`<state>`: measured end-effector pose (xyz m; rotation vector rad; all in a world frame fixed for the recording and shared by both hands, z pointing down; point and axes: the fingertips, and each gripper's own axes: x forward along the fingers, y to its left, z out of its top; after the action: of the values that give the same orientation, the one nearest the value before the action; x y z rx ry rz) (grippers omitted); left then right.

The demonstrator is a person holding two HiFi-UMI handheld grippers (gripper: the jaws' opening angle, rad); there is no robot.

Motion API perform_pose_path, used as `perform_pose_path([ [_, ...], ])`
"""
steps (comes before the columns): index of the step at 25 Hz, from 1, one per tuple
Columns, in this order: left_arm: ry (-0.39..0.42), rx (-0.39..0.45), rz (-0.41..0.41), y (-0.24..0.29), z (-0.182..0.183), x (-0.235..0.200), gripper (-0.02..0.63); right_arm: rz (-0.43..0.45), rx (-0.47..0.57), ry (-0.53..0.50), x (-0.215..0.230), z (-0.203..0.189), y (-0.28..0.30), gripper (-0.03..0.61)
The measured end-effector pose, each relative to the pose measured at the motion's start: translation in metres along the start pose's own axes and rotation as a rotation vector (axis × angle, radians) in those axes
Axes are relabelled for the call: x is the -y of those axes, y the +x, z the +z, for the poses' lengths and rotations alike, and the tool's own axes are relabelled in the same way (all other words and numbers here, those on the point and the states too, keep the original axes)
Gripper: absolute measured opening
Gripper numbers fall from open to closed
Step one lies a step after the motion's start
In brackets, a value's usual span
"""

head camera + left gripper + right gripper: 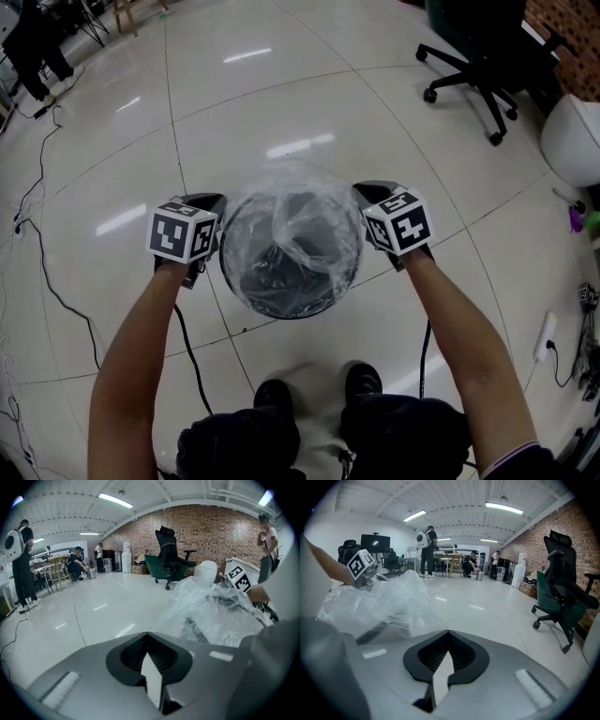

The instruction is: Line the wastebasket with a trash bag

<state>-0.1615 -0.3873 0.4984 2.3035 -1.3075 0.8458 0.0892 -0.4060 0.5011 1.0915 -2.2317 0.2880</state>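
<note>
The wastebasket (281, 286) stands on the floor (281, 94) with the clear trash bag (305, 220) bunched over its mouth, the left gripper (214, 201) and right gripper (367, 191) flanking its rim, each closed tight on nothing.

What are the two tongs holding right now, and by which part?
Nothing visible: left tongs and right tongs are both shut on nothing, flanking the clear plastic trash bag draped in the round black wastebasket.
</note>
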Motion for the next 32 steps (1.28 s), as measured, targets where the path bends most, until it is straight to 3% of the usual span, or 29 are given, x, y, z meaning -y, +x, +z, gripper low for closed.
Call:
perform_pose_path([
  [20, -0.062, -0.131, -0.006, 0.025, -0.078, -0.008, 0.012, 0.048, -0.118, 0.013, -0.009, -0.069, 0.027, 0.000],
  [32, -0.086, -0.188, -0.037, 0.044, -0.121, 0.009, 0.012, 0.071, -0.183, 0.013, -0.018, -0.119, 0.038, 0.001],
])
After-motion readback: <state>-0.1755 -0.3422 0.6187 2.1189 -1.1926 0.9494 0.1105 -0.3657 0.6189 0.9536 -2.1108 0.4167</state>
